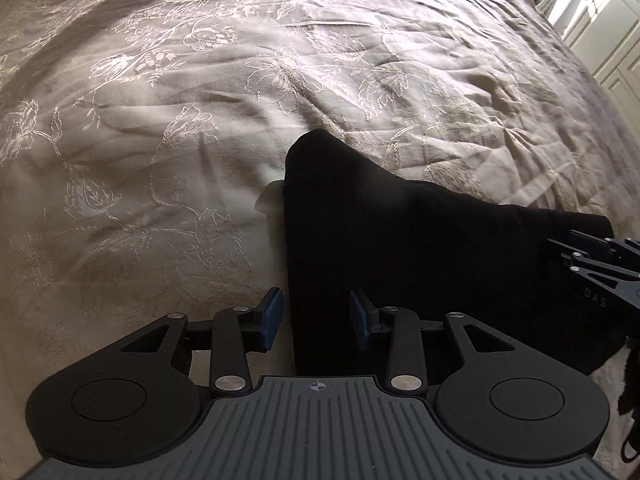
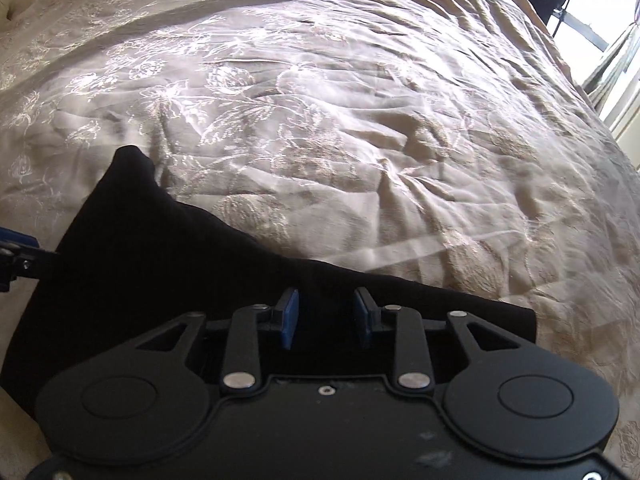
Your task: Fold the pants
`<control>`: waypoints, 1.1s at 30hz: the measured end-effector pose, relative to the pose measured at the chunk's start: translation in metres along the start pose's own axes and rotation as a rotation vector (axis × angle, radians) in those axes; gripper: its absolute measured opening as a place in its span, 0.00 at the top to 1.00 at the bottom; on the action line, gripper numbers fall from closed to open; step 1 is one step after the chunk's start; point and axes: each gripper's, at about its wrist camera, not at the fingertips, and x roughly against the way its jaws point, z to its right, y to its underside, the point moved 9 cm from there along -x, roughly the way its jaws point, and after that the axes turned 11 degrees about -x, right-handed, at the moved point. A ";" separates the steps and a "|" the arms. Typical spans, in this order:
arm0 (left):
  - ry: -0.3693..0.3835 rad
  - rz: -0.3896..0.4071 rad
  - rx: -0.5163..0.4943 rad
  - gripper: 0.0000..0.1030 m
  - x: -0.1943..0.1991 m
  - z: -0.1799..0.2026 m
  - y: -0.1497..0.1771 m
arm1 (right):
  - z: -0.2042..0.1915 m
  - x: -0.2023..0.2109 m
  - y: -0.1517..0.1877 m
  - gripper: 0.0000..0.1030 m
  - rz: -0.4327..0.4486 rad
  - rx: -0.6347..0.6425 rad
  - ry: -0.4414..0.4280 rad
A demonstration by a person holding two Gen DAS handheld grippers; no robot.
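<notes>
Two grippers, both low in frame. Left gripper (image 1: 316,322): jaws spread wide, straddling the left edge of the black pants (image 1: 400,256), gripping nothing. Pants lying bunched on the floral bedspread (image 1: 160,120), lower centre to right. Right gripper (image 2: 326,318): jaws likewise parted, hovering over the dark cloth, clamping nothing.

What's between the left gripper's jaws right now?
The black pants' left edge lies between the open jaws of the left gripper, ungripped; beige bedspread shows beside it. Left wrist view.
</notes>
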 end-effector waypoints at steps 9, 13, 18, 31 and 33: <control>-0.015 0.011 -0.038 0.55 -0.009 0.008 0.002 | 0.082 0.024 0.031 0.58 -0.042 -0.138 0.122; 0.010 0.009 -0.032 0.41 -0.016 0.009 0.004 | 0.108 0.023 0.045 0.47 -0.083 -0.356 0.088; 0.041 -0.004 -0.012 0.19 -0.028 0.014 0.002 | 0.113 0.006 0.046 0.38 -0.129 -0.424 0.012; -0.015 0.024 0.102 0.00 -0.046 0.023 -0.001 | 0.119 -0.036 0.034 0.13 -0.247 -0.612 -0.209; -0.027 0.045 0.098 0.00 -0.045 0.024 0.000 | 0.117 -0.038 0.033 0.10 -0.242 -0.611 -0.200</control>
